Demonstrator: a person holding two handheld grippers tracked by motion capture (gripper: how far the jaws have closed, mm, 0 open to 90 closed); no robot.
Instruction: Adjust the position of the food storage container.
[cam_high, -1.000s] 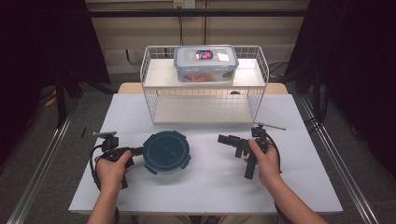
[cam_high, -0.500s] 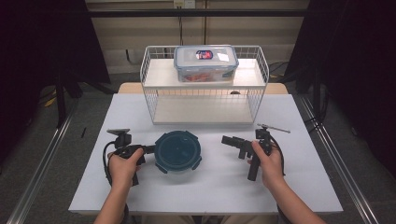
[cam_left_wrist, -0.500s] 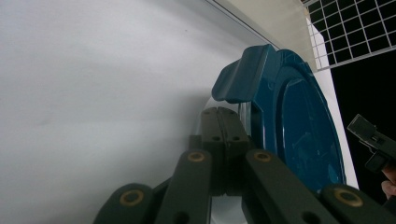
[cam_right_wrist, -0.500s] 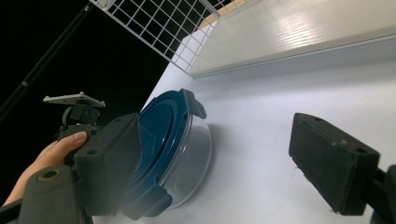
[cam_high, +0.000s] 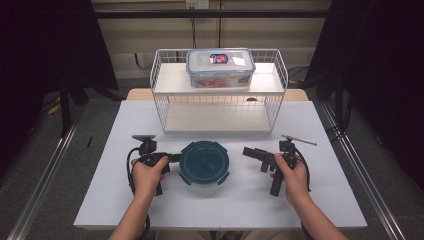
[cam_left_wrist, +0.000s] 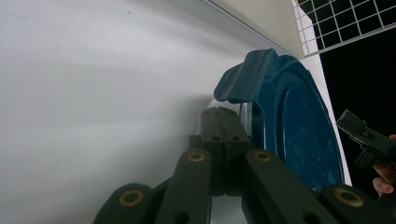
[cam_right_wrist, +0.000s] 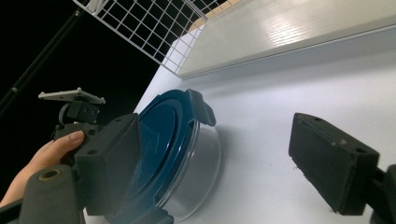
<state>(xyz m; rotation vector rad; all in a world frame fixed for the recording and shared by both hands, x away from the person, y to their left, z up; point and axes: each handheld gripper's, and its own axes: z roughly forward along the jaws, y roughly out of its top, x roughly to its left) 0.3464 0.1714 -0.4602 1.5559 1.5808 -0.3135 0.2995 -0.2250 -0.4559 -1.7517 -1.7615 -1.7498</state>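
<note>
High view: left gripper (cam_high: 175, 158), jaws closed, touches round container (cam_high: 204, 162).

left gripper (cam_high: 172, 158) touching round container (cam_high: 204, 162) | right gripper (cam_high: 248, 151) apart

Dark teal lid (cam_high: 204, 161) on the round container at centre frame, and in the right gripper view its clear, see-through bowl (cam_right_wrist: 198, 172) shows beneath that teal top. The desk (cam_high: 240, 200) is plain white, no pattern. Both hand-held grippers are black: the left hand-held gripper (cam_high: 172, 157) at lower left, the right hand-held gripper (cam_high: 248, 151) at lower right, each with a grey plate on top. Upper middle, a white wire rack (cam_high: 220, 107) with a square grid pattern. On it sits a clear box (cam_high: 220, 70) with a blue-rimmed lid, red contents showing through. Black surrounds on both sides.
</note>
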